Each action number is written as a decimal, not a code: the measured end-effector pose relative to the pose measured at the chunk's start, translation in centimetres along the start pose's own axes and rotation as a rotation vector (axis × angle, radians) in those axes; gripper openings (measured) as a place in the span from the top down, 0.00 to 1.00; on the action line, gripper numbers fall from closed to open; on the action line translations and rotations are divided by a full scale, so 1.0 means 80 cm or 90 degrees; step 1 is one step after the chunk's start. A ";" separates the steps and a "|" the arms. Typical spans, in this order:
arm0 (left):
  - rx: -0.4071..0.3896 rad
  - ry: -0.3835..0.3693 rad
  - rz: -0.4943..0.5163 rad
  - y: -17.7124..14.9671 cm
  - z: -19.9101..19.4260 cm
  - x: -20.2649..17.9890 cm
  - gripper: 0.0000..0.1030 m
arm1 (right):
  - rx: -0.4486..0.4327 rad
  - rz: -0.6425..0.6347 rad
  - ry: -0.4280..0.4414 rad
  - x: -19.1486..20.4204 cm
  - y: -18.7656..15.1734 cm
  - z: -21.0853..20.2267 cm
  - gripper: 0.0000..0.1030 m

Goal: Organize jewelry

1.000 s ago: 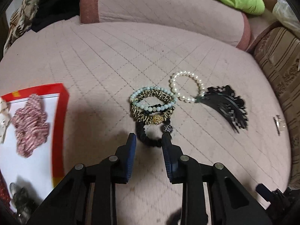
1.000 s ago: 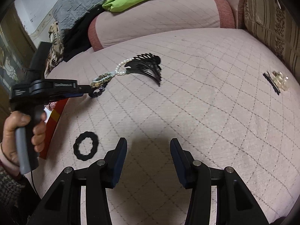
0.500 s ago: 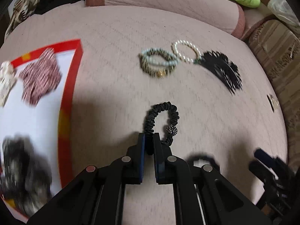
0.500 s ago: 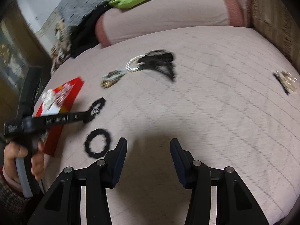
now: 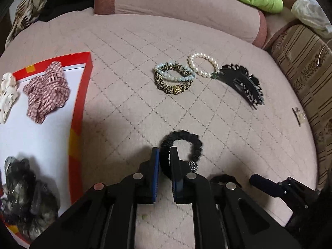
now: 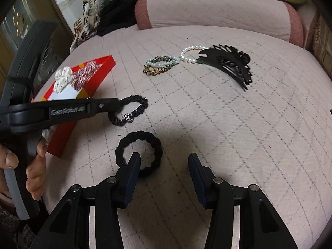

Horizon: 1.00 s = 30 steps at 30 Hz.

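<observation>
My left gripper (image 5: 165,152) is shut on a black hair tie with a dark bead (image 5: 186,143), holding it above the pink quilted bed; the tie (image 6: 132,112) hangs from that gripper (image 6: 116,103) in the right wrist view. My right gripper (image 6: 164,161) is open and empty, its left finger over a plain black hair tie (image 6: 139,151) lying on the bed. A leopard-print tie with pale beads (image 5: 173,78), a pearl bracelet (image 5: 202,65) and a black comb (image 5: 242,84) lie farther back.
A red-rimmed white tray (image 5: 79,108) at the left holds a checked scrunchie (image 5: 46,93), a cream scrunchie (image 5: 7,93) and a dark one (image 5: 25,193). A small clip (image 5: 298,115) lies at the right by a striped cushion (image 5: 307,78). A bolster (image 5: 182,4) lines the back.
My left gripper closed on the beaded black hair tie, lifted it from the pile and drew it back toward the near side. My right gripper moved nearer the plain black tie.
</observation>
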<state>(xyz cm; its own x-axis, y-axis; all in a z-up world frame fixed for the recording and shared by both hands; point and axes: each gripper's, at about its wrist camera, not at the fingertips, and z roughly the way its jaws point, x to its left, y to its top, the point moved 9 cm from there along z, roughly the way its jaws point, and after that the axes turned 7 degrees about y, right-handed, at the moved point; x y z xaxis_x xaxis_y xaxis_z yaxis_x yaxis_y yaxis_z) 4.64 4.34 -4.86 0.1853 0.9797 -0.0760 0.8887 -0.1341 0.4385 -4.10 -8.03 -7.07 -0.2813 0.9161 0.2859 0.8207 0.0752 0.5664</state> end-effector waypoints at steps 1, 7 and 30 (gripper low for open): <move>0.004 0.002 0.002 0.002 0.007 -0.001 0.91 | 0.002 -0.005 -0.007 0.000 0.000 0.003 0.49; -0.014 0.004 0.011 0.003 0.013 -0.005 0.87 | 0.002 -0.019 -0.059 0.000 0.003 0.013 0.71; -0.156 0.019 0.041 -0.016 -0.151 -0.029 0.92 | -0.072 0.057 -0.093 -0.015 -0.005 -0.074 0.93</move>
<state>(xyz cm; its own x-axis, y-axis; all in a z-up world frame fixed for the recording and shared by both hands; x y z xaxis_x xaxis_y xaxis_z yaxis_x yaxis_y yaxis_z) -2.03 4.06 5.59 0.2221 0.9749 -0.0164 0.7470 -0.1593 0.6455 -6.99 -11.48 -3.07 -0.1275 0.9651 0.2286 0.7757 -0.0466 0.6294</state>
